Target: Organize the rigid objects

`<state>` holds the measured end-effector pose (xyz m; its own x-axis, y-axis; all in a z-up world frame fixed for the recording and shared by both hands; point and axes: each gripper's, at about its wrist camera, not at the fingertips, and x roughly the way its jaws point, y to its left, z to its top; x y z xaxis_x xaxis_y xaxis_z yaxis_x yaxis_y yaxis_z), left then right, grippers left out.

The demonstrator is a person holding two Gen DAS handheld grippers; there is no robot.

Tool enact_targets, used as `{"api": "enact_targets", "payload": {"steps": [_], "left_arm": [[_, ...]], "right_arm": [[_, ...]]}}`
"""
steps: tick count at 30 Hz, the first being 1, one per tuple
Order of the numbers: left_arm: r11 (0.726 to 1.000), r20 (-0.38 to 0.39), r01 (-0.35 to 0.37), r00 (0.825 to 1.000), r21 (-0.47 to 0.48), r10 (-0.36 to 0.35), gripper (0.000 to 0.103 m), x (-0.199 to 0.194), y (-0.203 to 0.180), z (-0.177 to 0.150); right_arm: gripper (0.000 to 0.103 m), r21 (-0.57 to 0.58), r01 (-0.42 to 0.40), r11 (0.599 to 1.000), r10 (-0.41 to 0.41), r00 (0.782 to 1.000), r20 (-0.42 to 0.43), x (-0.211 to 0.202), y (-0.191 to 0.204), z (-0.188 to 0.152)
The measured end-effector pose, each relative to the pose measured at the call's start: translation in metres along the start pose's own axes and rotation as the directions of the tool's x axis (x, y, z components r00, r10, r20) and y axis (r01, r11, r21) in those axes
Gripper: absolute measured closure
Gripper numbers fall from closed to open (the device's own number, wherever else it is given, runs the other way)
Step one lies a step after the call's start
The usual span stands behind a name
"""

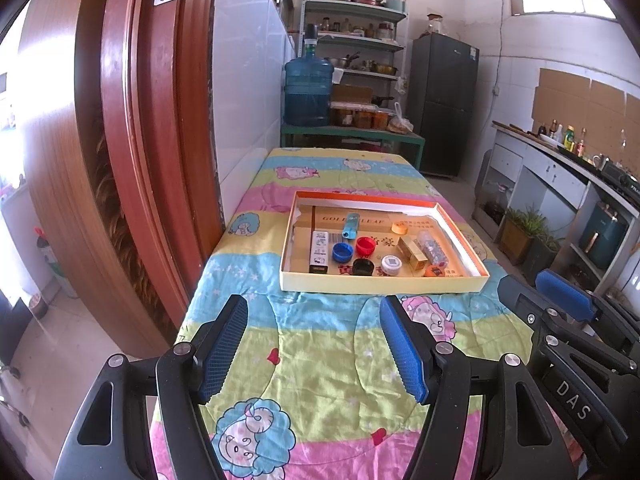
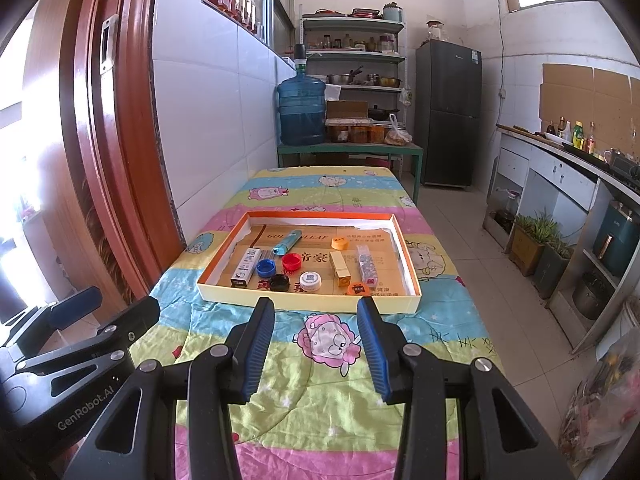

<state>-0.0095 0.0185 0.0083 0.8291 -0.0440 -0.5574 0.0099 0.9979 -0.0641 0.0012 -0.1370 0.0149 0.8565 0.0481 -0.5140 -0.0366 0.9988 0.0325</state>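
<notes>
A shallow cardboard tray [image 1: 384, 282] [image 2: 308, 300] sits on the table with the cartoon cloth. It holds a white patterned box [image 1: 319, 251] [image 2: 246, 266], blue cap [image 1: 342, 251] [image 2: 265, 267], red cap [image 1: 366, 246] [image 2: 291, 261], black cap [image 1: 363, 267] [image 2: 279, 282], white lid [image 1: 391, 264] [image 2: 311, 280], gold box [image 1: 413, 253] [image 2: 340, 267], teal lighter [image 1: 351, 226] [image 2: 287, 241], orange caps and a clear tube [image 1: 432, 248] [image 2: 367, 263]. My left gripper [image 1: 314, 316] and right gripper [image 2: 316, 316] are open and empty, in front of the tray.
A red wooden door [image 1: 132, 140] stands at the left of the table. A green bench with a water jug [image 1: 308, 94] and a shelf stand behind it, a fridge [image 1: 444, 106] beyond. A kitchen counter [image 2: 568, 168] runs along the right.
</notes>
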Motion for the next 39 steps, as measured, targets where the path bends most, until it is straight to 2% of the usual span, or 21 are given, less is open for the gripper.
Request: {"api": "enact_targets", "payload": {"steps": [39], "left_arm": [[1.0, -0.006, 0.001, 1.0, 0.001, -0.001, 0.033, 0.0011, 0.0002, -0.0058]], "right_arm": [[0.06, -0.003, -0.003, 1.0, 0.003, 1.0, -0.005, 0.0024, 0.0054, -0.0035]]}}
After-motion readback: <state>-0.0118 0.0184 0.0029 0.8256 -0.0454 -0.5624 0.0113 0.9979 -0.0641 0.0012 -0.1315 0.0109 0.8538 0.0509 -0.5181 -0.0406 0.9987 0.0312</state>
